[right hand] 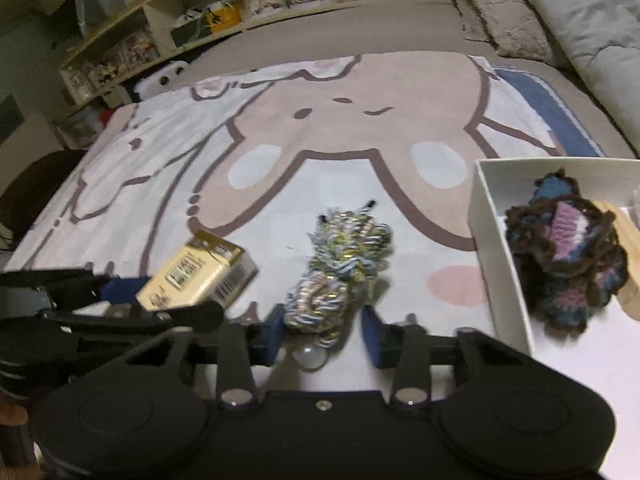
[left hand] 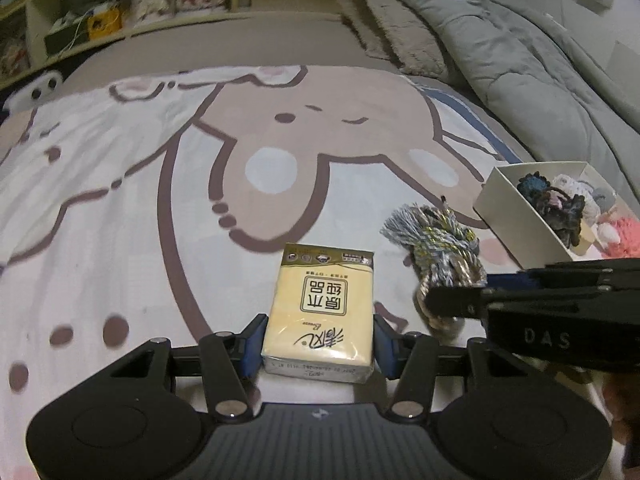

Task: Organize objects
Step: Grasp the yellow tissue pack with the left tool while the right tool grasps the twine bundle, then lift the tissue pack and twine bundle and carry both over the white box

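While we look along the left gripper [left hand: 318, 344], we see its two blue pads pressed against the long sides of a yellow tissue pack [left hand: 320, 312], which it grips at the near end; the pack's brown printed top points away from us over the bed sheet [left hand: 120, 200] with its cartoon rabbit print. From the right wrist view the same pack [right hand: 198, 276] appears tilted, held in the left gripper [right hand: 132, 292] at the left edge of the picture.

Our right gripper [right hand: 320, 336] is closed about the near end of a skein of blue, white and gold yarn [right hand: 340, 268], with its blue pads at either flank; the right pad seems to stand a little off the strands, so we cannot tell how firmly it bites. A small clear bead or ring [right hand: 310, 356] hangs at the skein's near end. In the left wrist view the yarn [left hand: 436, 248] lies just right of the tissue pack, and the right gripper [left hand: 444, 304] reaches in from the right edge over it.

To the right stands a white cardboard box [right hand: 496, 248] on the bed, holding a brown, blue and pink crocheted piece [right hand: 568, 256]; the left view shows the box [left hand: 504, 208] with more yarn items, including something pink [left hand: 620, 232]. A grey quilt [left hand: 520, 52] and folded towels [left hand: 396, 28] lie at the far side, with shelves [left hand: 100, 20] behind
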`<state>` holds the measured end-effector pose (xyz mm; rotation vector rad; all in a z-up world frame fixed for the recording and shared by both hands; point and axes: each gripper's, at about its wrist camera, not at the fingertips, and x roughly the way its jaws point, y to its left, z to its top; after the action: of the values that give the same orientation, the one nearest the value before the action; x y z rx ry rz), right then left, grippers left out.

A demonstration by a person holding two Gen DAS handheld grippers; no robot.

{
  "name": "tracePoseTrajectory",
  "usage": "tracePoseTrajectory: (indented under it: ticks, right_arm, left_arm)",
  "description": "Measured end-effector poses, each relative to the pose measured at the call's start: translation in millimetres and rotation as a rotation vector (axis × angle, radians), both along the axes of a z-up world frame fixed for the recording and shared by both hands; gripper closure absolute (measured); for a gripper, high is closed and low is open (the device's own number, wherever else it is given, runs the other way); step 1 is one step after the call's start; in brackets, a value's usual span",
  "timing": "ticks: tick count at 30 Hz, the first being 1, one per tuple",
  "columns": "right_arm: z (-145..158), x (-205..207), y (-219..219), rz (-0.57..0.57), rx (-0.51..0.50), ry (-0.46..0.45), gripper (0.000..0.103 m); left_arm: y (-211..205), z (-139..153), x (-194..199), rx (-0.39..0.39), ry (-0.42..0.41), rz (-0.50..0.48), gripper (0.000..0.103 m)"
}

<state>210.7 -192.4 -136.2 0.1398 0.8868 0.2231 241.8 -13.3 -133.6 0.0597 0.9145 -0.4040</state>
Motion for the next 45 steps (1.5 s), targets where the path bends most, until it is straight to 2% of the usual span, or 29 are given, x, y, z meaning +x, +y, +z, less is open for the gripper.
tracePoseTrajectory:
  ticks: [3, 6, 10, 18, 21, 24, 25, 26, 28, 31, 33, 34, 36, 40, 45]
  right_arm:
    - [4, -6, 1, 0.026, -0.023, -0.015, 0.074]
    - [8, -17, -7, 0.032, 0.011, 0.002, 0.075]
    - [16, -40, -15, 0.053, 0.008, 0.014, 0.075]
    - [29, -80, -23, 0.128, -0.017, 0.07, 0.076]
    - [30, -96, -25, 0.149, -0.005, 0.097, 0.075]
    - [25, -102, -28, 0.13, 0.02, 0.114, 0.064]
    - [24, -101, -29, 0.111, 0.031, 0.118, 0.052]
    - [23, -100, -29, 0.095, 0.045, 0.12, 0.046]
    - [20, -97, -29, 0.066, 0.064, 0.129, 0.046]
    - [15, -92, -28, 0.038, 0.067, 0.141, 0.048]
    - [9, -90, -25, 0.034, 0.05, 0.153, 0.055]
    - [7, -89, -25, 0.034, 0.049, 0.156, 0.062]
    - [7, -89, -26, 0.035, 0.055, 0.15, 0.065]
    - [19, -93, -26, 0.043, 0.027, 0.086, 0.068]
    - [44, -98, -35, 0.036, 0.042, -0.005, 0.071]
  left_arm:
    - [0, 2, -9, 0.007, 0.025, 0.017, 0.049]
    - [3, 4, -20, 0.009, 0.047, 0.038, 0.049]
    - [10, 4, -41, 0.018, 0.081, 0.058, 0.049]
    - [14, 7, -77, 0.038, 0.147, 0.084, 0.049]
    - [11, 6, -83, 0.056, 0.147, 0.082, 0.048]
    - [10, 5, -80, 0.038, 0.149, 0.115, 0.045]
    - [10, 4, -79, 0.025, 0.151, 0.125, 0.042]
    - [11, 4, -77, 0.014, 0.151, 0.136, 0.042]
    - [11, 4, -76, 0.001, 0.151, 0.154, 0.04]
    - [10, 3, -73, -0.009, 0.145, 0.175, 0.04]
    - [9, 1, -71, -0.01, 0.149, 0.181, 0.043]
    - [9, 1, -70, -0.003, 0.147, 0.186, 0.048]
    - [7, 2, -71, 0.008, 0.134, 0.181, 0.049]
    - [9, 8, -74, -0.012, 0.113, 0.173, 0.049]
    - [10, 27, -78, -0.056, 0.059, 0.182, 0.049]
